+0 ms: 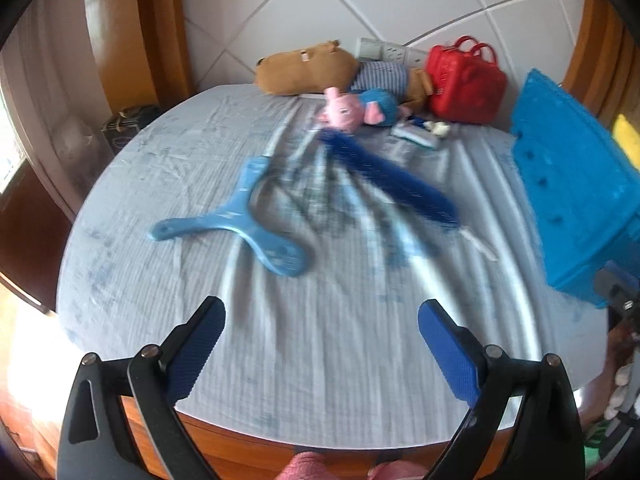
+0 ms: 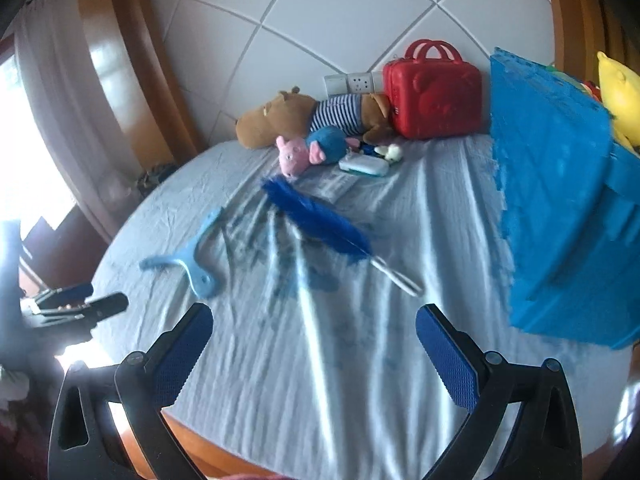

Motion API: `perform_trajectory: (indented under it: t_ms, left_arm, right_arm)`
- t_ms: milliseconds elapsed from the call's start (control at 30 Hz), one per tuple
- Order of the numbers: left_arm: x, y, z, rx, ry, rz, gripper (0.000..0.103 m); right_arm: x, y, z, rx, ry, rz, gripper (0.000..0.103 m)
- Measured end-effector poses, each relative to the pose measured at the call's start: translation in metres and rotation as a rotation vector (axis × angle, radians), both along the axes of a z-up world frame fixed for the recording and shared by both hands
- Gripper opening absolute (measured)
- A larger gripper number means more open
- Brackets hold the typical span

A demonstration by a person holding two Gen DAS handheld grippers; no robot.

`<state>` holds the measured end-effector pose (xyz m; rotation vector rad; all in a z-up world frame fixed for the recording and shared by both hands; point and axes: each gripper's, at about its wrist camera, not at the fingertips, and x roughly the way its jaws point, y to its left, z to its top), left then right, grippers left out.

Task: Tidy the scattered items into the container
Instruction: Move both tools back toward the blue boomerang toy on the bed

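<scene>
A bed with a pale blue sheet (image 1: 320, 340) carries the scattered items. A light blue plastic racket frame (image 1: 244, 220) (image 2: 192, 260) lies left of centre. A dark blue feather duster (image 1: 388, 176) (image 2: 316, 216) with a white handle lies diagonally in the middle. Further back lie a pink pig plush (image 1: 352, 110) (image 2: 308, 152), a brown plush in a striped shirt (image 1: 312, 68) (image 2: 296, 116), a small white case (image 2: 364, 166) and a red toy suitcase (image 1: 464, 80) (image 2: 434, 96). A blue plastic crate (image 1: 576, 184) (image 2: 560, 200) stands at the right. My left gripper (image 1: 322, 322) and my right gripper (image 2: 314, 326) hang open over the near sheet, holding nothing.
A white padded headboard (image 2: 320, 12) with a wall socket (image 2: 352, 80) backs the bed, framed in brown wood. A curtain and bright window are at the left. A yellow plush (image 2: 620, 88) sits in the crate. The left gripper's fingers (image 2: 80, 304) show at the left edge.
</scene>
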<state>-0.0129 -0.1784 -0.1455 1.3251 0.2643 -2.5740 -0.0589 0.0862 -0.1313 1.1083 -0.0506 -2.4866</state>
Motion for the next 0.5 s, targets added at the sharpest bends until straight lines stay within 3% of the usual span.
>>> perform_trajectory:
  t_ms: [167,300,500]
  left_arm:
    - [-0.014,-0.051,-0.014,0.058,-0.020,0.024,0.099]
    - [-0.033,-0.066,-0.024,0.072,-0.034,0.035,0.099]
    - [-0.071,-0.079,-0.033,0.035,-0.068,0.066,0.099]
  right_arm:
    - [-0.011,-0.032,-0.004,0.025,-0.015,-0.028,0.103]
    - [-0.034,-0.047,-0.014,0.053,-0.053,-0.037,0.103]
    - [-0.086,-0.063,-0.033,0.072,-0.090,0.016,0.103]
